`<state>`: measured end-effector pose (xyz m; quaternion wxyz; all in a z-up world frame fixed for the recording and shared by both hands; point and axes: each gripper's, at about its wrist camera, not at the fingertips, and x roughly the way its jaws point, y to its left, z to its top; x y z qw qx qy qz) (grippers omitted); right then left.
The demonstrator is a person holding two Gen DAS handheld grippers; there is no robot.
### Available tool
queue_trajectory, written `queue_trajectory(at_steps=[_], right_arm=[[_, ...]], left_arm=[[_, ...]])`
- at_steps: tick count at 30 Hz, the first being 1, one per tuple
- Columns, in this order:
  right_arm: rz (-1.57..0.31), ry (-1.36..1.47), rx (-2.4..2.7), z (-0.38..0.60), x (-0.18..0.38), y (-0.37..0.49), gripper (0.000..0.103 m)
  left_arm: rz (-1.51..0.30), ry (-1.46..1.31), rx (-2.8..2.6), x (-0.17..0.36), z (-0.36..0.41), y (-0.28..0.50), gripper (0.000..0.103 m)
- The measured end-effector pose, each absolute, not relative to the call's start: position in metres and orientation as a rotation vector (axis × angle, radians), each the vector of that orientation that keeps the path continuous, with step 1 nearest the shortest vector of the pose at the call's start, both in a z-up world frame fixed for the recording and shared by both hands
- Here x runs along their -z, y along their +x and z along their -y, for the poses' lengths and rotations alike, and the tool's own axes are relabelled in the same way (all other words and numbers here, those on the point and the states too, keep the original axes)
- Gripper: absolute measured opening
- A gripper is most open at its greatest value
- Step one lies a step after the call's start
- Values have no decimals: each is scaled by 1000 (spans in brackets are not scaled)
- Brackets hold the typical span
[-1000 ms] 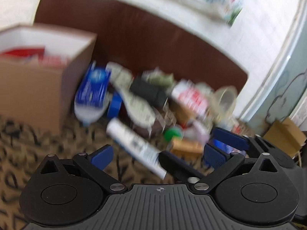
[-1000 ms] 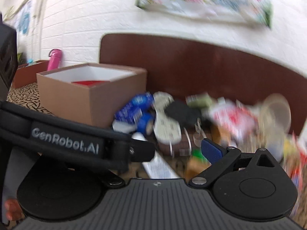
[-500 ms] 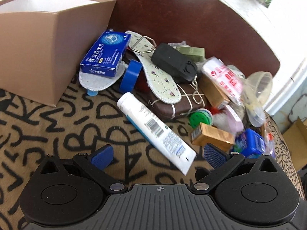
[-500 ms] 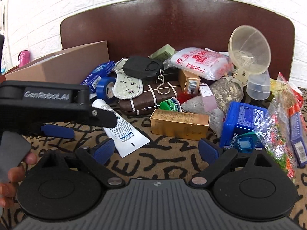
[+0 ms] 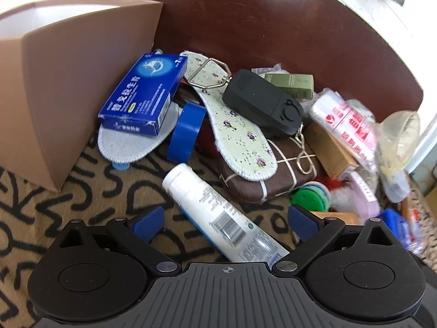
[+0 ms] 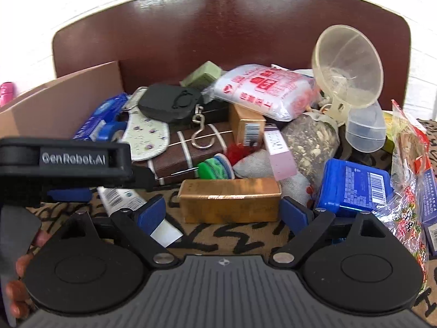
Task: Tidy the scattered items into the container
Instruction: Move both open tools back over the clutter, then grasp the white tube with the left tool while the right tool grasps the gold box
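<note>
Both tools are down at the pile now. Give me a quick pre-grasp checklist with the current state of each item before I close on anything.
1. Left tool open: ok, pads spread wide.
2. White tube lined up between the left pads: ok, it lies in the gap, untouched.
3. Right tool open: ok, nothing gripped.
4. Gold box framed by the right pads: ok, it sits between them, though contact at either pad cannot be told.
5. Tools clear of each other: not ok, the left tool crosses just in front of the right one's left pad.
6. Cardboard box open on top: ok; room inside cannot be told.
</note>
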<state>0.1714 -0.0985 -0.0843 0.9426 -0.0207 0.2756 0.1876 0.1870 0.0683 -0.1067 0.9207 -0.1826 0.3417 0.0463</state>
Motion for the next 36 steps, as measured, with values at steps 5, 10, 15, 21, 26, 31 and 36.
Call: queue_trajectory(at_steps=[5,10,15,21,26,31,36], right_arm=[[-598,-49,-370,98,89,182,90],[-615,-32,-403,102,88,178,85],[-645,-49,-517,111,83,157,85],[-642,-211,-824,127,76,108,85],[-682,-258,-737,126,67,91,92],[-825,-26,-625,128,57,97,92],[-833,9,-525,111,66,101,75]], left_arm=[[-705,-203,-92,113,-55,192,97],[-701,-155,-92,110,-67,185,62],[-735,-138,37,105,-85,165,51],[-819,-52,281,99,-100,118,54],[-864,-135,241,93,-104,89,80],[-883,-159,212,95,-90,78,80],[-852,-101,164,98,-82,76,55]])
